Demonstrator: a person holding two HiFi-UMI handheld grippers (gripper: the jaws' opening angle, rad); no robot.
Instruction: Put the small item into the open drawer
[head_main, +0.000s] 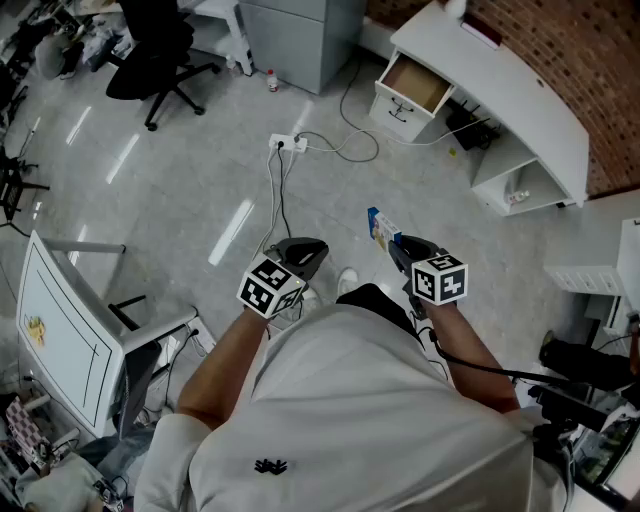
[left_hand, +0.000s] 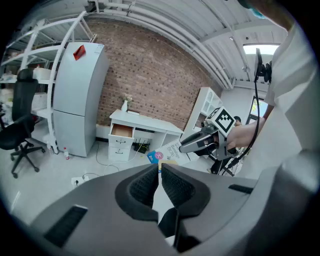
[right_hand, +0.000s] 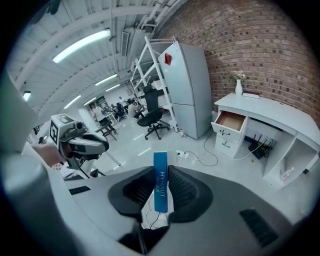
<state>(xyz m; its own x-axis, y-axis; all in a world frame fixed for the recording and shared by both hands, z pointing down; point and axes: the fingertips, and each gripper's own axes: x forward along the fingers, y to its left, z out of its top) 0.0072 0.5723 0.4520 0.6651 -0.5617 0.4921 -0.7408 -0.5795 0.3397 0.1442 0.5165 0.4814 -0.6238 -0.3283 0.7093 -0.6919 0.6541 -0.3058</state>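
Clamped in the right gripper (right_hand: 161, 172), between ribbed black rubber pads: a slim, flat blue cardboard box (right_hand: 159, 185) with white lettering down its narrow face. Held upright and edge-on, its top end poking past the jaw tips toward 12 o'clock. Kept well apart from the open drawer (head_main: 418, 85), a shallow wood-lined tray pulled out of a curved white desk (head_main: 520, 100) at 12 o'clock across the glossy grey floor (head_main: 200, 170). Carried alongside at 9 o'clock: the left gripper (head_main: 300, 255), smooth matte grey shell, textured pads together at the tips, nothing between them.
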